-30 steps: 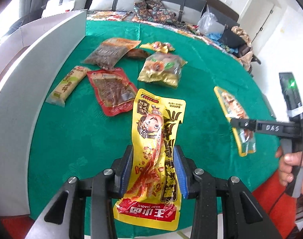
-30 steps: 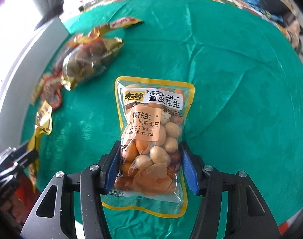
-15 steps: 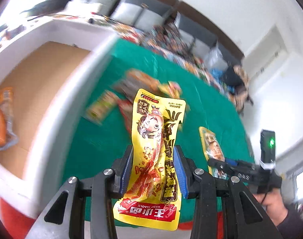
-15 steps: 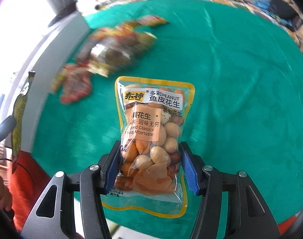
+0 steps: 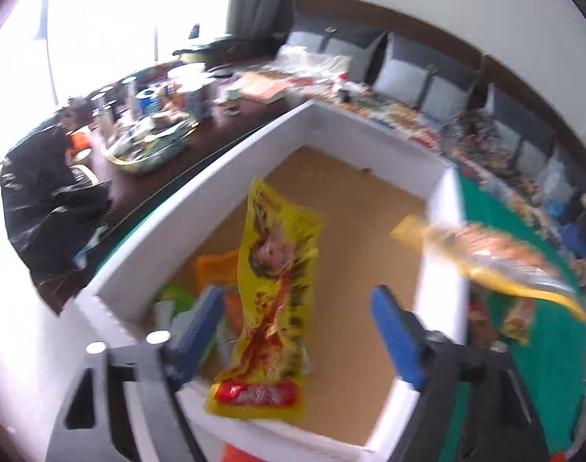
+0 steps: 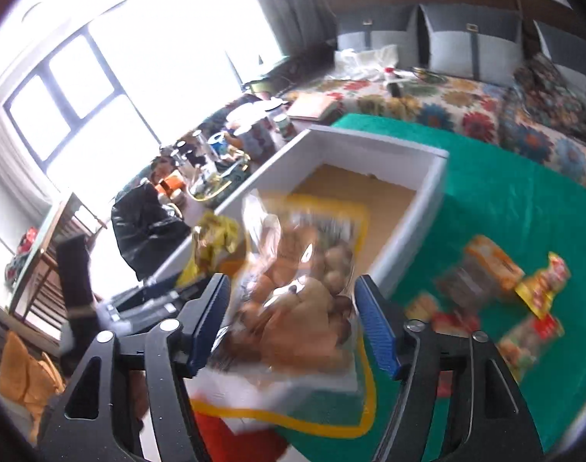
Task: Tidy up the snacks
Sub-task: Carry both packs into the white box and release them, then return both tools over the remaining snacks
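Both grippers are seen above the white box [image 5: 262,142], each with a snack mid-release. The left gripper [image 5: 297,331] has its jaws wide, having just been opening; the yellow pouch [image 5: 273,300] hangs between the blue pads without touching either and appears to be dropping toward the brown box floor at frame centre. The right gripper [image 6: 293,323] has jaws that have also just been opening; the peanut bag [image 6: 304,292] sits between them, blurred, and a narrow gap is visible at each pad, so it is judged released over the near box wall rather than held. In the left view the same bag is seen as a streak at centre right, above the box's right wall. Already in the box: an orange packet [image 5: 216,269] and a green-white packet [image 5: 169,300], lower left of the floor. Left to sort: several packets [image 6: 485,281] on the green cloth [image 6: 524,200], lower right of the right view, too blurred to count. Surroundings: a cluttered dark table [image 5: 169,115] at upper left, a black bag [image 5: 42,208] at left, a floral bedspread [image 6: 447,104] at upper right. No obstruction is seen over the box opening; the peanut bag's position near the wall is judged the only risk, as it could catch the rim.
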Demonstrator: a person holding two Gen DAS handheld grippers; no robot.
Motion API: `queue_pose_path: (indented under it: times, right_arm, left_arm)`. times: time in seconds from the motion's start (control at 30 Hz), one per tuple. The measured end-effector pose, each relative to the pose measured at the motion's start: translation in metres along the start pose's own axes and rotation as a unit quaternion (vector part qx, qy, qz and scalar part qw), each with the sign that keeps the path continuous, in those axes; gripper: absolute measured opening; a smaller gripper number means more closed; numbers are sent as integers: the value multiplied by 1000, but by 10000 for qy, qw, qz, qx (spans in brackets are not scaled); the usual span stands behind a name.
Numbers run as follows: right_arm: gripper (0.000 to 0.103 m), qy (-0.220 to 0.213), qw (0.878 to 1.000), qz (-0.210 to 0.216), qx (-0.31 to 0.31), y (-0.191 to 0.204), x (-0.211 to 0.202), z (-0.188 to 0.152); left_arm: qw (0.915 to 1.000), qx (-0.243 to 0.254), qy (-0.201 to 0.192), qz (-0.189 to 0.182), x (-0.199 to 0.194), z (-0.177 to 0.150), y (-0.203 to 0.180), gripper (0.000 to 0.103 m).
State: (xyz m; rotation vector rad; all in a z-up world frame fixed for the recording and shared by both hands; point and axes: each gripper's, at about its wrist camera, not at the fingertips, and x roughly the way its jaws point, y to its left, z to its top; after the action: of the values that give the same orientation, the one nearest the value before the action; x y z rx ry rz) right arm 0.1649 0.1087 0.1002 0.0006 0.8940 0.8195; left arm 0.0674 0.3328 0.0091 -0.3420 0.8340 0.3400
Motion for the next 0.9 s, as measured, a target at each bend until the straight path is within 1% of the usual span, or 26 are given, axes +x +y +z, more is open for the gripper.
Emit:
queue_pose_path:
  times: [0.07, 0.13, 0.2, 0.23, 0.3, 0.33, 0.4, 0.43, 0.47, 0.5, 0.53, 0.57, 0.6, 0.67, 0.73, 0.77, 0.87, 0.9]
  right_arm:
    - [73, 28, 10000, 25, -34, 10, 10, 6]
    - [73, -114, 9999, 100, 50, 7, 5, 5]
    - [77, -278, 9996, -22, 43, -8, -8, -3]
    - [77, -342, 9992, -203, 34, -19, -17, -10]
    - [77, -404, 9972, -629, 54, -53, -32, -31]
    - [77, -380, 9954, -873, 83, -74, -38, -43]
    - [77, -185, 9899, -1396, 171, -118, -41, -75]
    - [77, -26, 9847, -1729, 233, -143, -44, -97]
    - [77, 153, 9768, -2111, 324, -172, -48, -123]
    - [77, 272, 9694, -2405, 413, -194, -50, -143]
    - [77, 401, 9595, -2735, 535, -220, -57, -169]
    - [77, 498, 9517, -2960, 641, -238, -63, -190]
    - [77, 611, 9431, -3173, 786, -259, -71, -212]
    - [77, 701, 9313, -3410, 1076, -288, -85, -246]
    - [78, 666, 9242, -3527, 1307, -308, -97, -270]
    - [77, 481, 9272, -3429, 1426, -314, -104, -277]
    - [78, 191, 9257, -3428, 1587, -324, -110, -284]
    - [80, 123, 9254, -3451, 1559, -325, -108, -284]
  left_arm:
    - [9999, -49, 62, 125, 3, -11, 12, 84]
    - [9999, -124, 81, 70, 4, -27, 18, 84]
    - [9998, -151, 148, -33, 0, -37, 18, 84]
    - [9997, -132, 148, -128, -5, -42, 13, 84]
    - [9991, 0, 135, -408, -12, -48, -10, 84]
    - [9980, 137, 132, -599, -17, -51, -27, 84]
    - [9944, 448, 119, -949, -27, -56, -69, 85]
    - [9911, 651, 144, -1148, -30, -61, -93, 86]
    - [9874, 833, 180, -1333, -33, -65, -114, 89]
    - [9828, 1008, 244, -1528, -33, -74, -137, 96]
    - [9769, 1179, 349, -1746, -31, -84, -162, 99]
    - [9726, 1281, 460, -1887, -25, -94, -181, 102]
    - [9697, 1349, 590, -1951, -17, -103, -197, 102]
    - [9641, 1479, 979, -1974, 10, -125, -231, 102]
    - [9637, 1545, 1206, -1814, 40, -144, -254, 102]
    - [9643, 1593, 1271, -1691, 53, -152, -263, 101]
    - [9673, 1699, 1370, -1289, 85, -171, -282, 98]
    - [9688, 1726, 1317, -1197, 89, -175, -285, 98]
